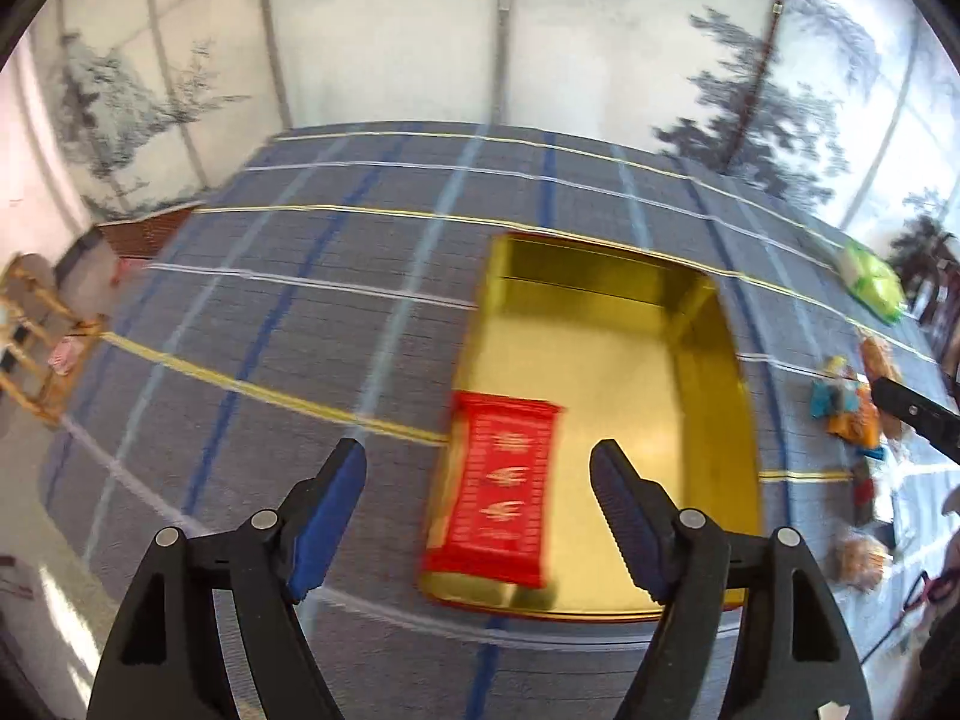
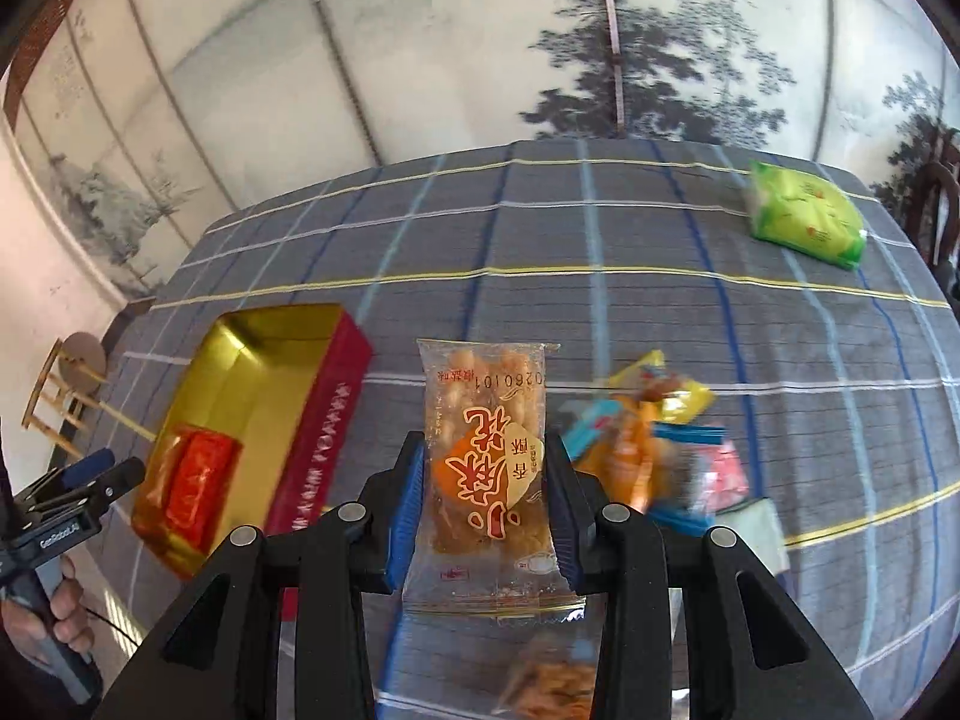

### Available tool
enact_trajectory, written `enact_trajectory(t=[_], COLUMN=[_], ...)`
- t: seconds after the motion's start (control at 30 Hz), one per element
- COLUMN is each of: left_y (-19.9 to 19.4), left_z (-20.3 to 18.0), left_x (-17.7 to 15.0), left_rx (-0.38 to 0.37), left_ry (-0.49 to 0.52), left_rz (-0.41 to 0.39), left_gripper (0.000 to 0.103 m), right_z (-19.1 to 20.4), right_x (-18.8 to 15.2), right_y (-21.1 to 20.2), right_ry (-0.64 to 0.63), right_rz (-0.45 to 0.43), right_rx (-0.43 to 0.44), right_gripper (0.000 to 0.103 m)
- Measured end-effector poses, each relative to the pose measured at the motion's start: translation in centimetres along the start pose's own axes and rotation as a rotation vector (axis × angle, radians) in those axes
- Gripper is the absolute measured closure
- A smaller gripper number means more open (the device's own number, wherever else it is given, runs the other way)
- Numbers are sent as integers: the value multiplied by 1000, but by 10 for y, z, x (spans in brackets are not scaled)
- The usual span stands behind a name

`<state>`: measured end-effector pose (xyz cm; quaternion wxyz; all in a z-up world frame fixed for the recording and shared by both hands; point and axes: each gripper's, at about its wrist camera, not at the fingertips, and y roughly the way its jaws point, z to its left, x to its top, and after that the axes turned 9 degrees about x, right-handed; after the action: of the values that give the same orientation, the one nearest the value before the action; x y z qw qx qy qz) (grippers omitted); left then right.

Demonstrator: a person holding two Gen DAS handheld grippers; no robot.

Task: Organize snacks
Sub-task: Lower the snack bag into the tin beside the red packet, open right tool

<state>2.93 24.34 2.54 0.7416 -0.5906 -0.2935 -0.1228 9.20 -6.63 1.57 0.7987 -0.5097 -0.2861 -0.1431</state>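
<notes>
A gold-lined tin box [image 1: 708, 372] with red outer walls [image 2: 324, 420] stands open on the plaid tablecloth. A red snack packet [image 1: 504, 486] lies in its near left corner; it also shows in the right wrist view [image 2: 195, 480]. My left gripper [image 1: 480, 492] is open and empty, held above that packet. My right gripper [image 2: 486, 480] is shut on a clear packet of brown pastry with red lettering [image 2: 486, 456] and holds it above the table, right of the box. The left gripper [image 2: 90, 474] shows at the left edge of the right wrist view.
A heap of loose snack packets [image 2: 660, 444] lies right of my right gripper, and also shows in the left wrist view [image 1: 852, 414]. A green packet [image 2: 804, 213] lies at the far right. Another packet [image 2: 552, 684] lies under my right gripper. A wooden stool [image 2: 66, 384] stands left of the table.
</notes>
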Motion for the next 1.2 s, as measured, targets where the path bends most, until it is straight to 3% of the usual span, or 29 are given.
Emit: enact_trajectory(t=[0.23, 0.47, 0.77, 1.2], left_y=[-3, 5, 13, 14], left_z=[46, 72, 85, 84], left_x=[-13, -30, -44, -46], left_rx=[134, 185, 189, 185], left_ry=[-66, -109, -146, -144], left_rz=[13, 59, 111, 138], left_gripper=[26, 25, 25, 25], right_z=[88, 139, 152, 154], right_x=[-2, -14, -26, -34], right_y=[48, 97, 132, 150], right_ry=[-99, -191, -191, -172], right_rz=[87, 190, 261, 318], right_rx=[78, 46, 13, 45], right_gripper=[65, 65, 65, 64])
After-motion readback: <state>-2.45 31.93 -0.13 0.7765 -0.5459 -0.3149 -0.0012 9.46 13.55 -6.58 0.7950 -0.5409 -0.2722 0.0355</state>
